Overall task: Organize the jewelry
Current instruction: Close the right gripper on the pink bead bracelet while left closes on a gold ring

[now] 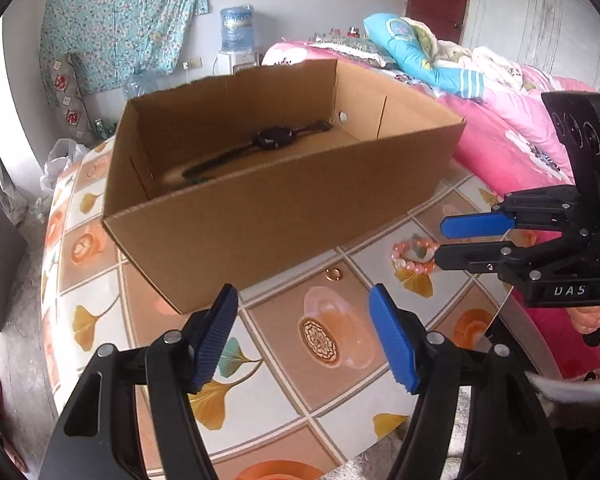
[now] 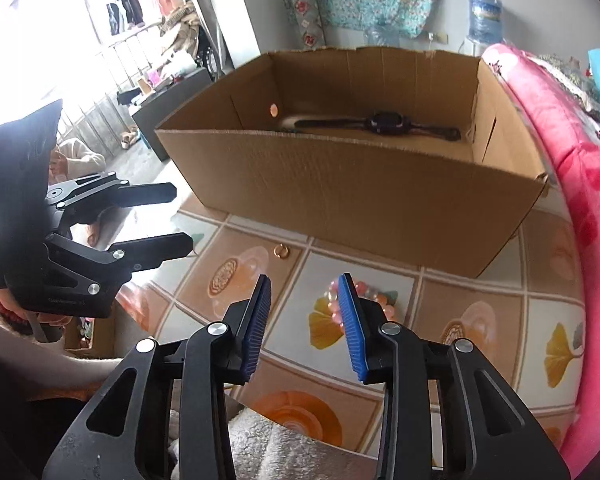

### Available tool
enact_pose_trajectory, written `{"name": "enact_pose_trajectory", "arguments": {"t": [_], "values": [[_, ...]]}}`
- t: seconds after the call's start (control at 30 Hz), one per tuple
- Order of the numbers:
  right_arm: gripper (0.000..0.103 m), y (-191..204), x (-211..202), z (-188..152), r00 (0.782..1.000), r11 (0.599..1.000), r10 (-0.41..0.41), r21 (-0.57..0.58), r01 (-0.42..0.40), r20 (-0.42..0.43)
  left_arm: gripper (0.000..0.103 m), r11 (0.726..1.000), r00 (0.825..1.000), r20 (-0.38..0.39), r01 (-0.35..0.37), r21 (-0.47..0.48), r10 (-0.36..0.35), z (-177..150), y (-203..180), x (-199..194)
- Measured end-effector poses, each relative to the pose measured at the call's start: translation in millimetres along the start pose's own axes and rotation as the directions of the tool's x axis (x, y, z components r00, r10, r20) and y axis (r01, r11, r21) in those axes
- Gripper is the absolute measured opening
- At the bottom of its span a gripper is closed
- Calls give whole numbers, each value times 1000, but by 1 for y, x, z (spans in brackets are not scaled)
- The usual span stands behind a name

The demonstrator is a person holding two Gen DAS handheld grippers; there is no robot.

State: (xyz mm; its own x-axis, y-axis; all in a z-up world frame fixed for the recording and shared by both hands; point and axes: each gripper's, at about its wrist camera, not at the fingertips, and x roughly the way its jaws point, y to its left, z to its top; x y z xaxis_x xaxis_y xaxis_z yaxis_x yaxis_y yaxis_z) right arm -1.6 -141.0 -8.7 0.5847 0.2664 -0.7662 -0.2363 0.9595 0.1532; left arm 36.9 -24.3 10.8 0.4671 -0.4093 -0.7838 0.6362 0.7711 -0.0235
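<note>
An open cardboard box (image 1: pixel 284 216) (image 2: pixel 340 184) stands on the tiled tablecloth with a black watch (image 1: pixel 274 138) (image 2: pixel 384 122) lying inside. In front of the box lie a small gold ring (image 1: pixel 333 274) (image 2: pixel 281 251) and a pink bead bracelet (image 1: pixel 414 256) (image 2: pixel 380 300). My left gripper (image 1: pixel 303 300) (image 2: pixel 182 218) is open and empty, its fingers spread on either side of the ring's line but short of it. My right gripper (image 2: pixel 304 284) (image 1: pixel 440 242) is open just over the bracelet. One finger hides part of the beads, and the pads do not press on them.
A bed with pink bedding (image 1: pixel 512 128) (image 2: pixel 588 184) borders the table's right side. The round table edge (image 1: pixel 52 280) drops off on the left. A pale object (image 2: pixel 290 122) lies half hidden in the box's left end. A hand (image 1: pixel 588 316) holds the right gripper.
</note>
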Motion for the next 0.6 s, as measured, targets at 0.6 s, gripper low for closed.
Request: {"name": "enact_pose_trajectory", "arguments": {"t": [0.6], "values": [[7, -3, 50, 6, 985, 989, -150, -24, 148, -83, 62, 994, 997, -21, -69, 81, 71, 0, -32, 50]]}}
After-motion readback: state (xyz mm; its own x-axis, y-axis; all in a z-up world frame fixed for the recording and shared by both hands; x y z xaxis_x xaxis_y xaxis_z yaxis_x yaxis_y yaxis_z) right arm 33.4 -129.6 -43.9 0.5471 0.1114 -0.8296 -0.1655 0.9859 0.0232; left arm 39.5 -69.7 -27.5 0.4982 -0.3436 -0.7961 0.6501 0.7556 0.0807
